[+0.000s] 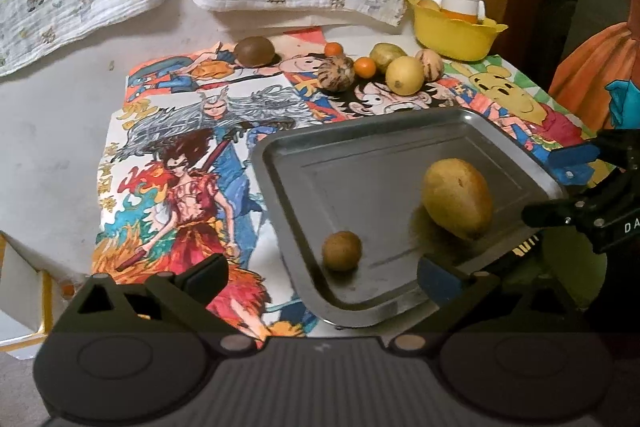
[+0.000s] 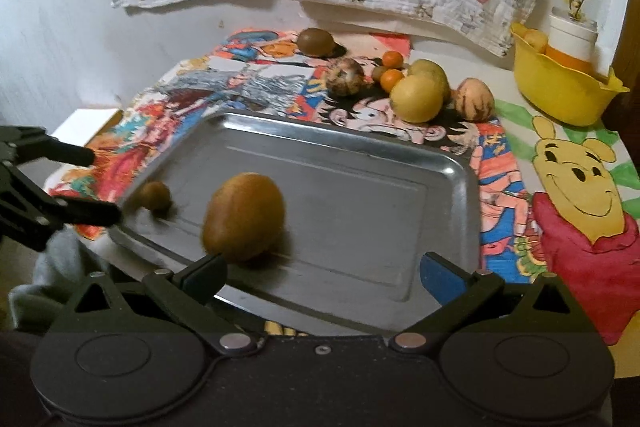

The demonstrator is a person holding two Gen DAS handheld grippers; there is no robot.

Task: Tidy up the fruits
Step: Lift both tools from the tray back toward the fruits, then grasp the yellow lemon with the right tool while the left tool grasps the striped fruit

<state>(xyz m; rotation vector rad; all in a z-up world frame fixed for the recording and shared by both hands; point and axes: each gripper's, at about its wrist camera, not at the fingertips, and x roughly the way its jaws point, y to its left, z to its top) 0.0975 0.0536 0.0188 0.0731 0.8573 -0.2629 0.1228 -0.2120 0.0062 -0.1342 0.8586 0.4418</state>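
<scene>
Both tools spread wide, gripping nothing: left tool [image 1: 322, 277] low by the tray's near corner, right tool [image 2: 322, 269] over its front edge. Shiny pressed-metal tray [image 2: 448, 163] on the comic-print tabletop, holding two fruits: smooth oval mango [image 1: 458, 198] and small round brown fruit [image 1: 342, 251], blurry in the right view. Seven more beyond: fuzzy kiwi [image 2: 316, 42], two streaky melons, two tiny oranges, two yellow-green ones. Glossy yellow bowl [image 1: 454, 33] far right. Only the right view catches the whole Pooh drawing [image 2: 576, 187].
</scene>
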